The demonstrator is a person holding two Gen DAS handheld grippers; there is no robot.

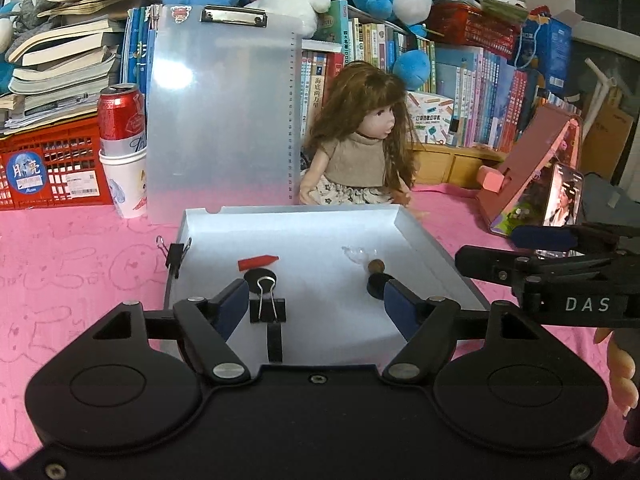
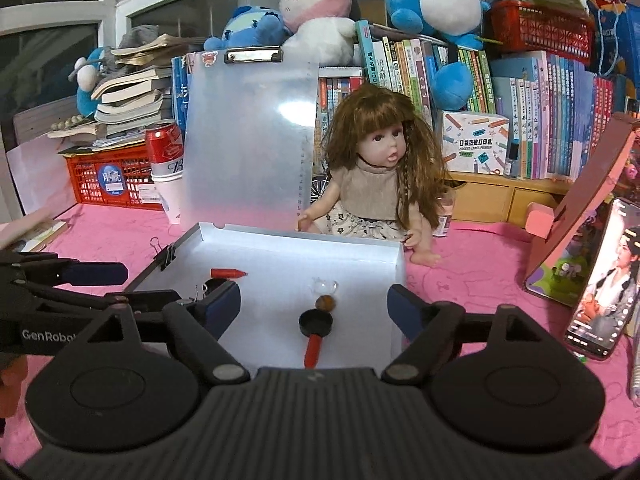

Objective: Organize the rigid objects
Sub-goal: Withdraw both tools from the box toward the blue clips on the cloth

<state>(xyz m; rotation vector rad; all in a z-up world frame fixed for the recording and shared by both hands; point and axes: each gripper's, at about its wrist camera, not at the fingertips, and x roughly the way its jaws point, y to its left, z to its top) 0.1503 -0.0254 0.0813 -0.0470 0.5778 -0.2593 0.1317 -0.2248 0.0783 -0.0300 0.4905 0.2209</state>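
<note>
A shallow white tray (image 1: 416,236) (image 2: 394,264) lies on the pink cloth. In it are a black binder clip (image 1: 267,307), a red crayon piece (image 1: 258,262) (image 2: 229,272), a clear bead (image 1: 358,255) (image 2: 324,287), a brown bead (image 1: 376,267) (image 2: 325,302) and a small black pan with a red handle (image 2: 315,330) (image 1: 376,285). Another binder clip (image 1: 175,255) (image 2: 166,257) grips the tray's left rim. My left gripper (image 1: 316,304) is open above the tray's near part, around the binder clip. My right gripper (image 2: 314,308) is open, with the pan between its fingers.
A doll (image 1: 366,148) (image 2: 380,172) sits behind the tray beside an upright clipboard (image 1: 224,116) (image 2: 248,136). A red can in a paper cup (image 1: 120,148) and a red crate (image 1: 48,168) stand at left. A phone (image 2: 604,280) leans at right. Books and plush toys fill the back.
</note>
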